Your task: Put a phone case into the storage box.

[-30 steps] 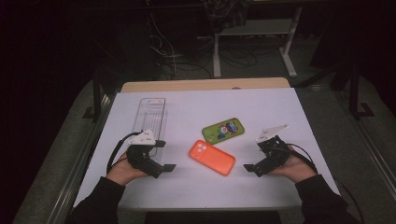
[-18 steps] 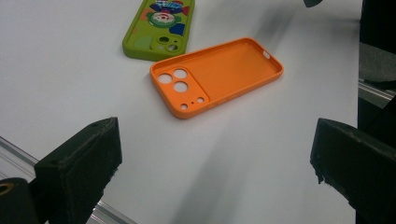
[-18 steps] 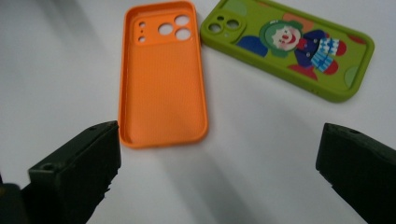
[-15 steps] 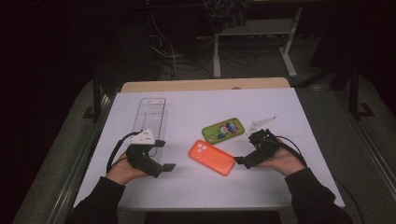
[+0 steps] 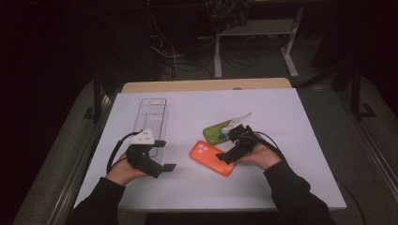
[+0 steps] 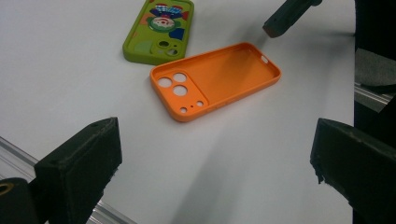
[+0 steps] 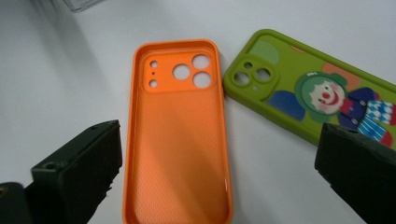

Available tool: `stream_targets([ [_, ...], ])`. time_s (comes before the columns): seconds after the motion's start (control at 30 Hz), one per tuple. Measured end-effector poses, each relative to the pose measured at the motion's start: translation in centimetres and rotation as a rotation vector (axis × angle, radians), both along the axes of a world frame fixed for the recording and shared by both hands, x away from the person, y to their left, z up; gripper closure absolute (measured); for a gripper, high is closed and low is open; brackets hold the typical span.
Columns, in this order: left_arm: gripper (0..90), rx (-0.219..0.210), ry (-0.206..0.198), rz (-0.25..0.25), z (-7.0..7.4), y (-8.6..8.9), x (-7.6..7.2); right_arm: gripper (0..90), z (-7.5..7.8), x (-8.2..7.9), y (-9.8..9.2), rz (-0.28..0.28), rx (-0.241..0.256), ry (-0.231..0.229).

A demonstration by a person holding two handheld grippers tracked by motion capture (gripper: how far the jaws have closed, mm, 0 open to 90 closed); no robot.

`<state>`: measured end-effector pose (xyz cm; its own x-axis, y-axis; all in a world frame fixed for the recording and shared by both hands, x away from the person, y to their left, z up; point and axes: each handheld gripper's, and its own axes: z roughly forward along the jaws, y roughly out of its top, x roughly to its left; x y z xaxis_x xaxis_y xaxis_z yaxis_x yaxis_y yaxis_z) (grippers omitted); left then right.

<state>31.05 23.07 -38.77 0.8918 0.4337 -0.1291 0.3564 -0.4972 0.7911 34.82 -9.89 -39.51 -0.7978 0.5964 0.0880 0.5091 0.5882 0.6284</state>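
An orange phone case (image 5: 210, 157) lies hollow side up on the white table (image 5: 281, 122), its camera holes toward the left. A green phone case (image 5: 216, 133) printed with a clown lies just behind it, almost touching. My right gripper (image 5: 224, 154) hovers open over the right end of the orange phone case (image 7: 180, 140), whose width lies between the jaws; the green phone case (image 7: 308, 98) is at the right. My left gripper (image 5: 164, 155) is open and empty to the left of the cases, facing the orange phone case (image 6: 215, 81) and the green phone case (image 6: 159, 30).
A clear plastic tray (image 5: 151, 117) stands on the table behind my left gripper. The table's front edge runs close to both forearms. A bare wooden strip (image 5: 206, 86) borders the far side, with dark floor, cables and a stand beyond.
My right gripper has moved left, from the open table right of the cases to above the orange case's end. The left gripper has stayed put.
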Motion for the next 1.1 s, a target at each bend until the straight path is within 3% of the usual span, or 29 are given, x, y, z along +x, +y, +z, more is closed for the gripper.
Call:
stream_targets([
  [0.5, 1.6, -0.003, -0.001, -0.002, 0.0, 0.1, 0.1, 1.4, -1.1, 0.9, 3.2, 0.029, -0.001, 0.020],
  [0.7, 1.6, -0.007, -0.001, 0.002, 0.0, 0.1, 0.1, 2.5, -2.3, 0.9, 4.1, 0.054, -0.061, 0.017],
  [0.73, 1.6, -0.010, -0.002, 0.002, 0.0, 0.1, 0.1, 2.9, -2.4, 0.8, 4.3, 0.051, -0.055, 0.032],
  [1.0, 1.7, -0.006, -0.001, -0.002, 0.0, 0.1, 0.1, 6.2, -3.8, 0.8, 4.5, 0.081, -0.109, 0.009],
  [1.1, 1.6, -0.005, -0.001, -0.002, 0.0, 0.0, 0.0, 8.4, -4.1, 0.6, 4.6, 0.089, -0.107, 0.028],
])
